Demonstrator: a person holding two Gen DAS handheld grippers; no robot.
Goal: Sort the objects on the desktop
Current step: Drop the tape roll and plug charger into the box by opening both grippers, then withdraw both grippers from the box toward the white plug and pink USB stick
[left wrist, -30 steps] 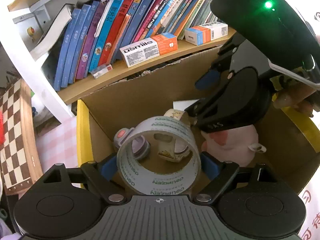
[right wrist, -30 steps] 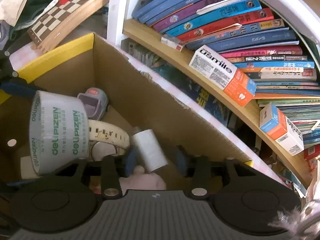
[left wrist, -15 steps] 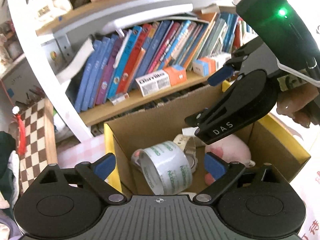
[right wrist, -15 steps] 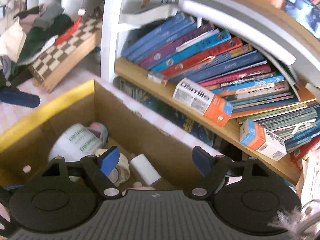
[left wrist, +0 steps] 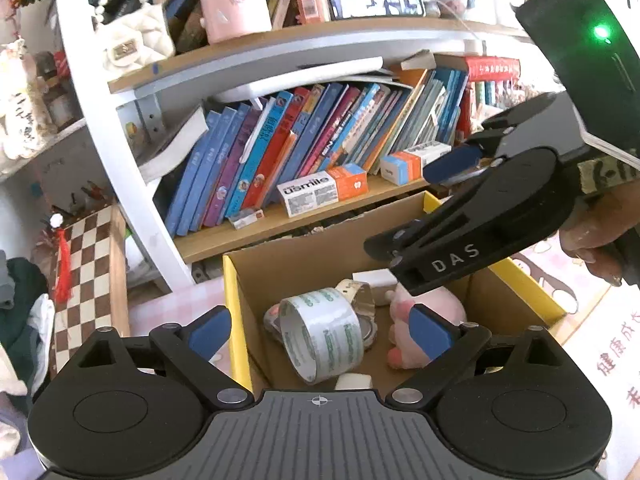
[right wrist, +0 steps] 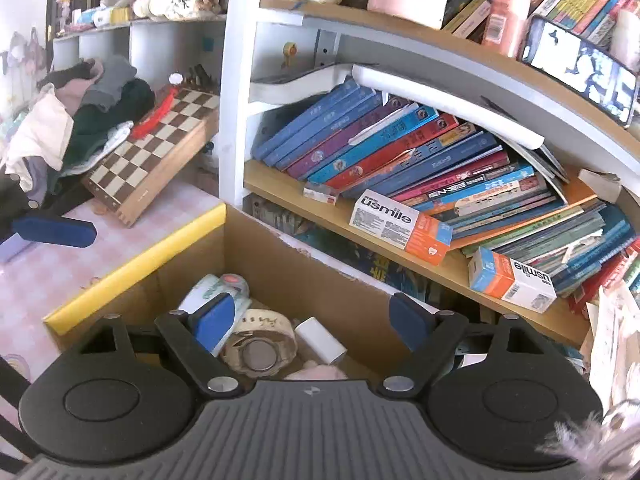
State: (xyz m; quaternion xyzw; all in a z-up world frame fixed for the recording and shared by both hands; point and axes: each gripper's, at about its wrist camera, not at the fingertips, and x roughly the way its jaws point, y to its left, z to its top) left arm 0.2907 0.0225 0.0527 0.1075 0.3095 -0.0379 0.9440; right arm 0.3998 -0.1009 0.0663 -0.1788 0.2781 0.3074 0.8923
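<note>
Both views are bright with even daylight, strongest toward the upper right, where the top corner of the left wrist view washes out to near white. Fisheye distortion is heavy — the white shelf upright and the shelf boards bow into arcs toward the edges. The centre is sharp enough to read print on the tape roll. The cardboard box interior lies in soft shade. A green indicator light glows — slightly bloomed.

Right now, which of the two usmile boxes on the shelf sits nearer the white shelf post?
The longer usmile box, lying nearer the leaning blue books; the shorter usmile box sits further right along the shelf.
</note>
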